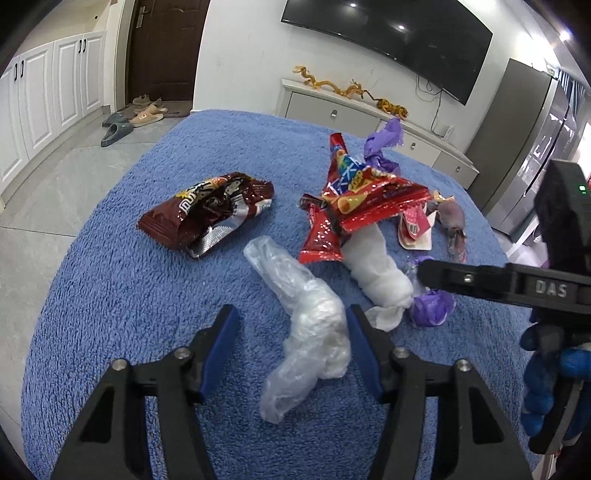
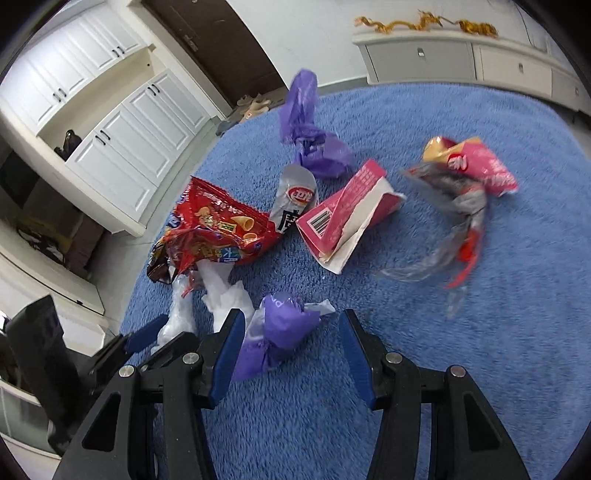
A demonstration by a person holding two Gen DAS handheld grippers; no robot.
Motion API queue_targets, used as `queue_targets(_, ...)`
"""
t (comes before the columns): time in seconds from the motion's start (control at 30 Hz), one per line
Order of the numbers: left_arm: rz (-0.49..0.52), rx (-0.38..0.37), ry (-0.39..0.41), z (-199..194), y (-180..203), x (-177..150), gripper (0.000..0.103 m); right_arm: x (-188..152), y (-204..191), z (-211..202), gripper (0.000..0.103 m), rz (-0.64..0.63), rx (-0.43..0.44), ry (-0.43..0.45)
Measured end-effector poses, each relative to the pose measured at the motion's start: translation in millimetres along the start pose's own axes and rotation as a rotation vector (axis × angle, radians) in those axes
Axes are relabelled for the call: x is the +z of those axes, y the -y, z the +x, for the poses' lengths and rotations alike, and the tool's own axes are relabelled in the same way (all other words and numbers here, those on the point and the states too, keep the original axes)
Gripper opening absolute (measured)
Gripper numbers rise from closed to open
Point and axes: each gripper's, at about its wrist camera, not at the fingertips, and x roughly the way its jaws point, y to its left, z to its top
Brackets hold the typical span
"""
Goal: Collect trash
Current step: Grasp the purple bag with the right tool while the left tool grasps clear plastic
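Left gripper [image 1: 290,350] jaws spread – clear bag [image 1: 314,332] between pads, touching right pad, staged for pinch. Right gripper [image 2: 291,354] jaws spread – purple wad [image 2: 275,332] against left pad, ungrasped.

Room surroundings beyond the blue cloth

A dark television [image 1: 391,33] is hanging above a low grey sideboard [image 1: 369,118] where golden dragon figurines [image 1: 332,85] are sitting; slippers [image 1: 129,120] are lying by a brown door [image 1: 166,48], white cabinets [image 1: 48,88] are lining the wall.

The left hand-held gripper [image 1: 291,343] gapes around a crumpled clear plastic bag [image 1: 306,332] — on the blue fleece cloth [image 1: 110,295].
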Motion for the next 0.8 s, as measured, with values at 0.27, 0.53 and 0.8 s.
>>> queue_targets(0.27, 0.027, -0.011, 0.010, -7, 10, -2, 0.029, -9, 2, -11, 0.025, -0.007, 0.080, 0.015)
queue_targets(0.53, 0.058, -0.032, 0.031, -40, 33, -14, 0.028, -31, 13, -66, 0.025, -0.048, 0.075, 0.124)
queue_targets(0.8, 0.183, -0.136, 0.040, -68, 102, -18, 0.029, -75, 49, -154, 0.025, -0.030, -0.038, 0.279)
